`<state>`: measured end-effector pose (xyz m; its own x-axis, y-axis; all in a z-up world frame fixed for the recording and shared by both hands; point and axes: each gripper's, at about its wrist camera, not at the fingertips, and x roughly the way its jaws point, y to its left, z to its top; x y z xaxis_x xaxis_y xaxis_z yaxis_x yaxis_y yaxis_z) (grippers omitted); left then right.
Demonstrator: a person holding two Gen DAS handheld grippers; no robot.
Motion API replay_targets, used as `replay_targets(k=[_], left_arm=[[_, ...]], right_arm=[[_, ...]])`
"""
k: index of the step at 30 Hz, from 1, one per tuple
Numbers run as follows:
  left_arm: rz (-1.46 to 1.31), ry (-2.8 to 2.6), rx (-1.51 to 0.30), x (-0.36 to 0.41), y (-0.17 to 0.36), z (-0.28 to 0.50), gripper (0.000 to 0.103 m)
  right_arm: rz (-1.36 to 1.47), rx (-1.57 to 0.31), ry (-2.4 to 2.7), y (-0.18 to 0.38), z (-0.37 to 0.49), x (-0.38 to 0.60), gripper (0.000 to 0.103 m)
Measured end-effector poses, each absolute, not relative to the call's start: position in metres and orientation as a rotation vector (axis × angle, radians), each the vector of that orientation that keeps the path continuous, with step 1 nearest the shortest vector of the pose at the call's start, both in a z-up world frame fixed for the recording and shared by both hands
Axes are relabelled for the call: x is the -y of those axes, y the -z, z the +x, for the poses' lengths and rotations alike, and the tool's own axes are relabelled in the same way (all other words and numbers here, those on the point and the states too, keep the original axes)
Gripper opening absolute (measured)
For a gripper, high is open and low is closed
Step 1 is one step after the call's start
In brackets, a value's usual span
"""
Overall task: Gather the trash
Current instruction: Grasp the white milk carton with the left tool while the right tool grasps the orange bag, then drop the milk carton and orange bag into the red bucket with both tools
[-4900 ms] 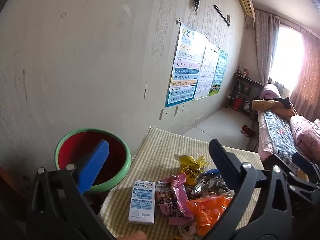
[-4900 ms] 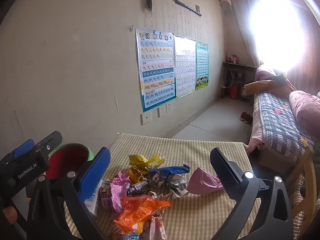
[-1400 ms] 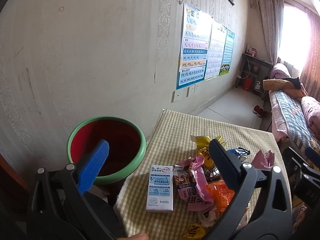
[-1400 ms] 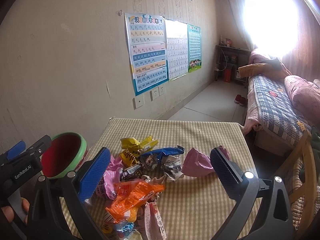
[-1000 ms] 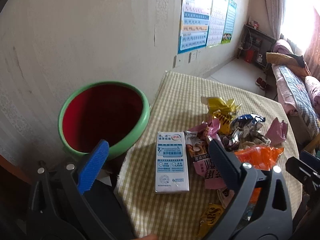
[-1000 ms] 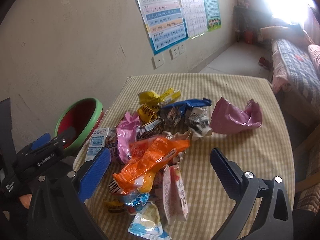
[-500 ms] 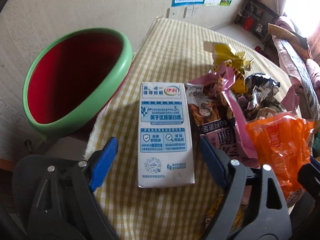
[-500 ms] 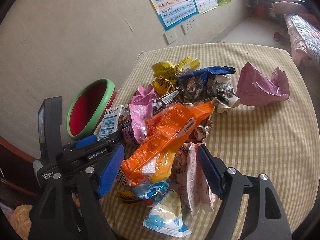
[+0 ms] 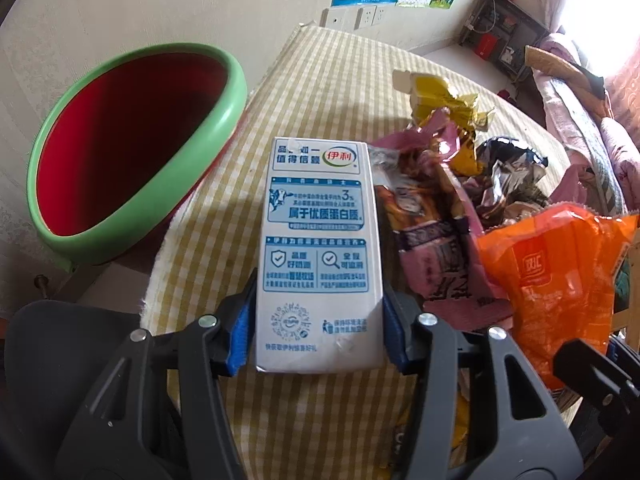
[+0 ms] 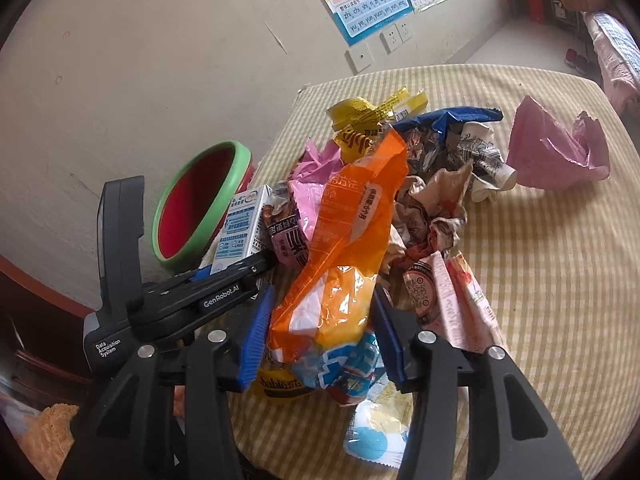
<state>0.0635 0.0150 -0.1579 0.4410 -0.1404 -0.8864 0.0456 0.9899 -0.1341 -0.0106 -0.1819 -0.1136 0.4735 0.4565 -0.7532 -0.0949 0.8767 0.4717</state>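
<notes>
Two grasps are being formed at once, and each carries its own risk.

At the far left, the bin (image 9: 132, 152) stands just beside the counter (image 9: 320, 80) edge, its green rim tilted toward the pile. Transfer over the gap is judged the first hazard: anything released short of the rim would fall between bin and counter.

The left gripper (image 9: 318, 330) is set around the near end of the carton (image 9: 320, 240), which lies flat on the counter. Its jaws are closing, and the blue pads appear to meet the carton's two long sides. Only the near end is taken; the far end may sag or pivot when lifted. Excess pressure could crush the carton, and any liquid left inside could be forced out.

A pink wrapper (image 9: 440, 240) touches the carton's right side and may be dragged along or swept off the counter.

The right gripper (image 10: 320, 332) is placed around the lower part of the orange bag (image 10: 352, 232), which lies on top of the pile. Its jaws are closing with the bag between them; firm pad contact cannot be confirmed. The film is thin and slick, so slipping out is likely. A blue-and-white wrapper (image 10: 344, 364) beneath may be pinched together with it, and loose pieces near the front edge may be knocked to the floor.

The two grippers sit close together; collision during lifting is possible.
</notes>
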Motion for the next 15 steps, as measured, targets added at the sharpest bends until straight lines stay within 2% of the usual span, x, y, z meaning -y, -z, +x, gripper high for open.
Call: replay_targets(k=[5,15], left_arm=[[-0.151,0.098,-1.035,-0.032,0.133,0.051,0.051],[-0.084,-0.028,-0.825,-0.068,0.068,0.053,0.051]], right_arm=[[0.385,-0.945,-0.356,0.085,-0.018,0.186,0.046],[0.299,-0.866,-0.439,0.038,0.002,0.152,0.047]])
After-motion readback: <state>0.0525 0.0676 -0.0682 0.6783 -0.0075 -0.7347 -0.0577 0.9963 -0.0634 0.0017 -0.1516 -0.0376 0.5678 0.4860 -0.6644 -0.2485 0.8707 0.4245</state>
